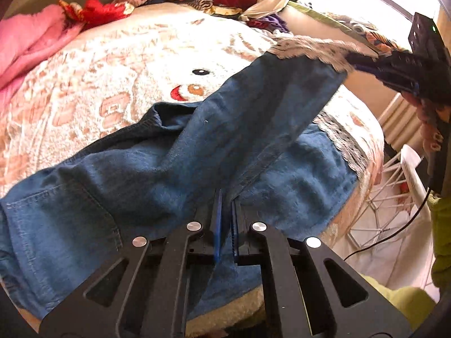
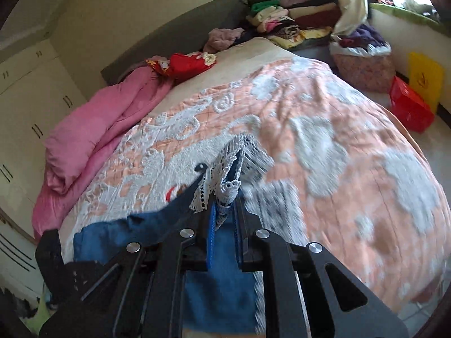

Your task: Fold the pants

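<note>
Blue denim pants (image 1: 141,169) with a white lace hem (image 1: 304,48) lie across the near part of the bed. One leg is lifted off the bed and stretched up to the right. My right gripper (image 1: 352,59) is shut on that lace hem; in the right wrist view the lace (image 2: 239,157) bunches out past the same gripper (image 2: 225,205). My left gripper (image 1: 227,200) is shut on a fold of the denim along the leg seam, near the front edge of the bed. The other leg (image 1: 296,174) lies flat underneath with its lace edge by the bed's right side.
The bed has a peach and white textured cover (image 2: 338,140). A pink duvet (image 2: 93,129) and a red cloth (image 2: 186,62) lie on its far left. Folded clothes (image 2: 296,14) are stacked behind. A white rack (image 1: 394,197) stands to the right of the bed, and a red bag (image 2: 411,107) sits on the floor.
</note>
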The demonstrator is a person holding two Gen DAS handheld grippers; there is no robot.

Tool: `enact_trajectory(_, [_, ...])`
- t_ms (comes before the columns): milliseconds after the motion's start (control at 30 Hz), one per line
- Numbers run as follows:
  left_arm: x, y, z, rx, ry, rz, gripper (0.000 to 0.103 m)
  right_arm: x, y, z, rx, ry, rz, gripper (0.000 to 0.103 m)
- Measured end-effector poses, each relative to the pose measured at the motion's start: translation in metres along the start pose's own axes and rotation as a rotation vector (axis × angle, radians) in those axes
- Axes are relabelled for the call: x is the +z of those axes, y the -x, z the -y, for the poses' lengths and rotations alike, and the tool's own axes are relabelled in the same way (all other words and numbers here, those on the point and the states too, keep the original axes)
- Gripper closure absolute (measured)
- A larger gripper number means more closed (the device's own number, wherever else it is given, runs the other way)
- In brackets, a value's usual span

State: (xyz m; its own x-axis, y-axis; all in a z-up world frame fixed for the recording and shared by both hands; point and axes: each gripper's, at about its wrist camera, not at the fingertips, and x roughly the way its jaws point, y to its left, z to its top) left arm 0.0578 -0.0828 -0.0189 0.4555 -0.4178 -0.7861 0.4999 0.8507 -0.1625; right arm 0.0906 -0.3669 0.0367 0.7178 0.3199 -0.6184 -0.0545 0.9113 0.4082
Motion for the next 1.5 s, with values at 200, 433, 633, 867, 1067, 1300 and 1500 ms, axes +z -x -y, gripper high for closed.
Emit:
enact_trajectory(200, [-0.008, 0.0, 0.027, 0.029, -0.126, -0.01, 0.1, -0.046, 0.019, 0.027, -0.032, -0.074, -0.056, 0.093])
enact_trajectory(433, [-0.013, -0.019, 0.039, 0.099, -0.198, -0.064, 0.1, -0.089, 0.002, 0.053, -0.043, -0.182, -0.133, 0.092])
enact_trajectory(633, [-0.02, -0.021, 0.048, 0.149, -0.253, -0.078, 0.103, -0.092, 0.002, 0.06, -0.028, -0.199, -0.135, 0.092])
enact_trajectory(867, [-0.029, -0.005, 0.056, 0.114, -0.27, -0.089, 0.103, -0.099, 0.016, 0.062, -0.013, -0.212, -0.143, 0.092])
enact_trajectory(1067, [-0.039, -0.013, 0.065, 0.128, -0.299, -0.125, 0.103, -0.11, 0.019, 0.066, -0.037, -0.224, -0.173, 0.092])
enact_trajectory(1300, [-0.044, -0.026, 0.068, 0.124, -0.319, -0.179, 0.1, -0.116, 0.018, 0.075, -0.11, -0.239, -0.198, 0.079])
enact_trajectory(1500, [-0.044, -0.018, 0.069, 0.088, -0.312, -0.163, 0.081, -0.102, 0.047, 0.052, -0.213, -0.091, -0.059, 0.063])
